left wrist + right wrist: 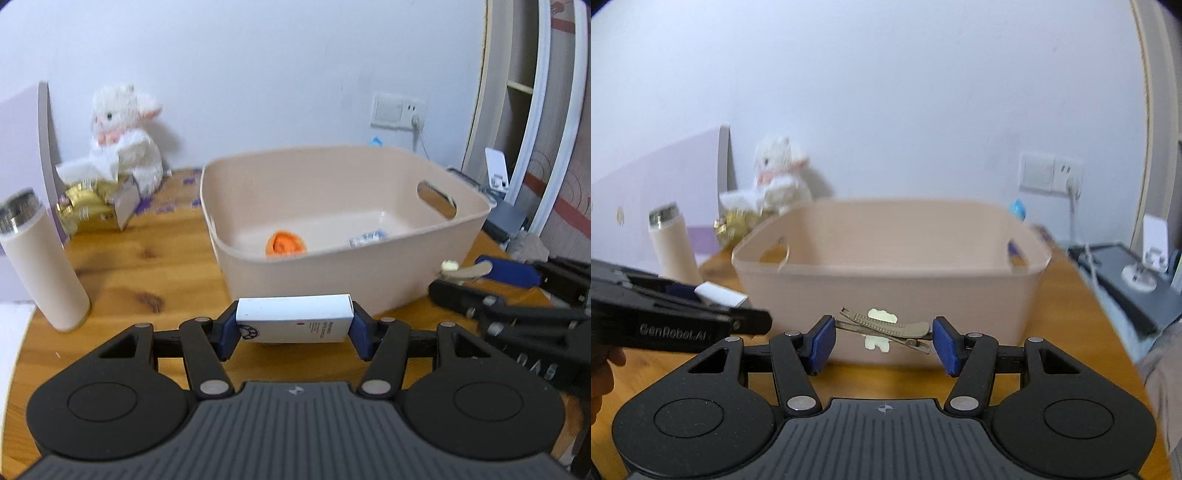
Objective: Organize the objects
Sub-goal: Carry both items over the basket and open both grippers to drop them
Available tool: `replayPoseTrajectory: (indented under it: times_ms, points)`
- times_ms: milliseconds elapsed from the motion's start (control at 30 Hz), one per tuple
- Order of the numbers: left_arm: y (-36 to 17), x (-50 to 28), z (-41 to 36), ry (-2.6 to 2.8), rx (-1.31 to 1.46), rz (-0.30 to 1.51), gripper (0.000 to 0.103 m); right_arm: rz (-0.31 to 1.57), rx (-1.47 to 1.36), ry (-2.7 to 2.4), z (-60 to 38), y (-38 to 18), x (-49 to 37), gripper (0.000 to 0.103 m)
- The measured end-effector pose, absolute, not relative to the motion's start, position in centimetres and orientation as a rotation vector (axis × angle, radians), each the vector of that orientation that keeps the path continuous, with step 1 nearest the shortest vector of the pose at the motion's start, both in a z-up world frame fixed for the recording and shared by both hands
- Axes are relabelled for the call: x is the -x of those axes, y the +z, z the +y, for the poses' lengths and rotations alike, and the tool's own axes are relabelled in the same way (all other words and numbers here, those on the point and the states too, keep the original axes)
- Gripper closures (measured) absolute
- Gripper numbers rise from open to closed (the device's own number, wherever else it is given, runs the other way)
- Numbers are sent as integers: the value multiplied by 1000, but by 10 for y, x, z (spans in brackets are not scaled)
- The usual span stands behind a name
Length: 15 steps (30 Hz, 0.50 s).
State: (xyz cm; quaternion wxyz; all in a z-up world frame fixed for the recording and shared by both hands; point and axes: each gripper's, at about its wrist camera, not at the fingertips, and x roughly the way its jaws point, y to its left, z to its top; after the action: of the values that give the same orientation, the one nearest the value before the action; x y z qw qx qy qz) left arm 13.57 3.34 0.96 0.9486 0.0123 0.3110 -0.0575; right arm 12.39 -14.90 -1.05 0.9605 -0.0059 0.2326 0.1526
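Bin (pixel 369 273) with orange item (pixel 285 243) inside

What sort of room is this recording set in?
Probably a bedroom or similar home room: a plush bunny sits on the wooden table by the wall, beside a thermos and a wall socket.

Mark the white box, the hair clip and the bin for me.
white box (pixel 293 312): left wrist view, top face.
hair clip (pixel 886 326): right wrist view, middle of the metal blade.
bin (pixel 332 266): left wrist view, near outer wall.
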Motion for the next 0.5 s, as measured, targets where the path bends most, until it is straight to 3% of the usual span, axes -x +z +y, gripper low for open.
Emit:
replayPoseTrajectory:
  times_ms: [500]
  points:
    - [64, -181, 12, -87, -79, 510, 42, 371, 79, 253, -167, 36, -170, 48]
